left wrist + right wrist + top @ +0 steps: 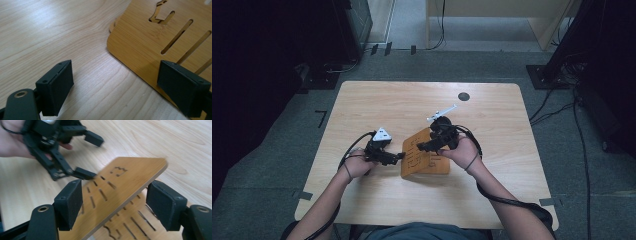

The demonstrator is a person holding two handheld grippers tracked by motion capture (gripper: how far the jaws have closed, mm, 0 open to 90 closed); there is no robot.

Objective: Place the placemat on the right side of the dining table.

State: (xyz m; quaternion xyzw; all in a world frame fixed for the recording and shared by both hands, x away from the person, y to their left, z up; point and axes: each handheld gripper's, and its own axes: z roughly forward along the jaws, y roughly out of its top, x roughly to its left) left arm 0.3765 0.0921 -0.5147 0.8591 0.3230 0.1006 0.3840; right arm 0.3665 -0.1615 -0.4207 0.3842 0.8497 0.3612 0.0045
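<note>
— Two slotted bamboo panels are making up this stand (432, 162), am I reading that right?

— Yes. It is lying just toward 5 o'clock of the table's (377, 100) middle. The lower panel (140, 220) is resting flat, and the upper panel (130, 173) is tilting up off it.

— Is either tool gripping it?

— Not that I can see. The right gripper (113, 205) is reaching in from the stand's 12 o'clock edge with its jaws standing wide, and the raised panel is passing between them. I cannot tell whether either pad is touching it. The left gripper (125, 87) is hovering at the stand's 9 o'clock, jaws spread and empty, one jaw over the bare table and the other over the panel's corner.

— So what is the step?

— Probably opening the stand, though that is a guess. Doing it well is calling for the right jaws to be closing squarely on the raised panel's edge, clear of the slots. The left jaws should be pinning the lower panel so that it is not sliding. The wood is looking smooth, so a shallow bite is risking a slip.
</note>
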